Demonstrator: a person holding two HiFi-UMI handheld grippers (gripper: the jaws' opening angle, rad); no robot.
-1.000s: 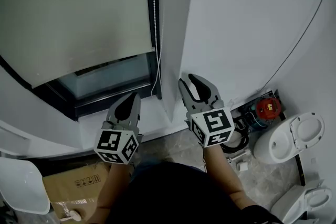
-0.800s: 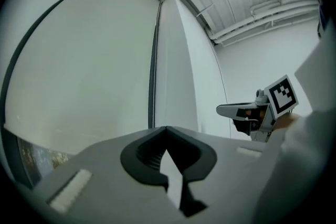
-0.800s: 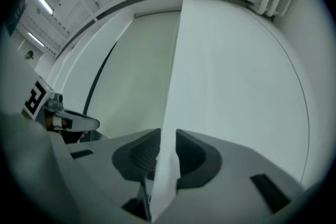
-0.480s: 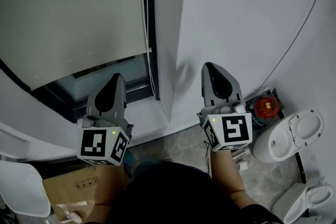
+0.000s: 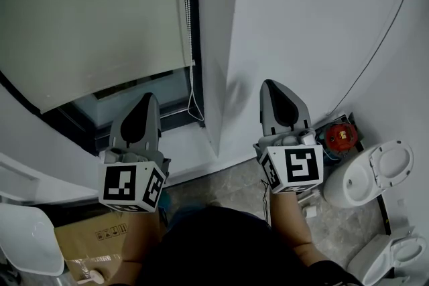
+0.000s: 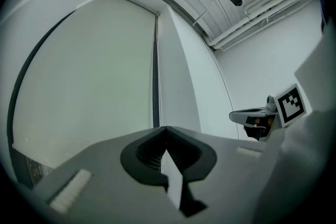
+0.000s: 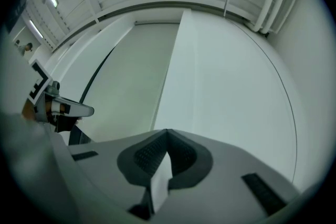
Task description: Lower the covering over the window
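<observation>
A pale roller blind [image 5: 87, 17] covers most of the window, leaving a strip of bare glass [image 5: 134, 100] below its bottom edge. The white bead chain [image 5: 187, 23] hangs along the dark frame at the blind's right side and ends in a loose loop. My left gripper [image 5: 149, 97] is shut and empty, pointing at the lower window, left of the chain loop and apart from it. My right gripper [image 5: 271, 84] faces the white wall right of the window. Its jaws have just been closing and now stand shut with nothing between them. The gripper views show the blind [image 6: 84, 76] [image 7: 131, 76] beyond the shut jaws.
A white wall pillar [image 5: 218, 43] stands between the window and my right gripper. On the floor are a toilet [image 5: 365, 177], a red device [image 5: 340, 136], a cardboard box [image 5: 94, 238] and a white seat [image 5: 23, 238]. A thin cable [image 5: 389, 30] runs across the right wall.
Both grippers have risen toward the window and wall. The right jaws went from open to shut, empty. The chain's loop has shifted slightly.
</observation>
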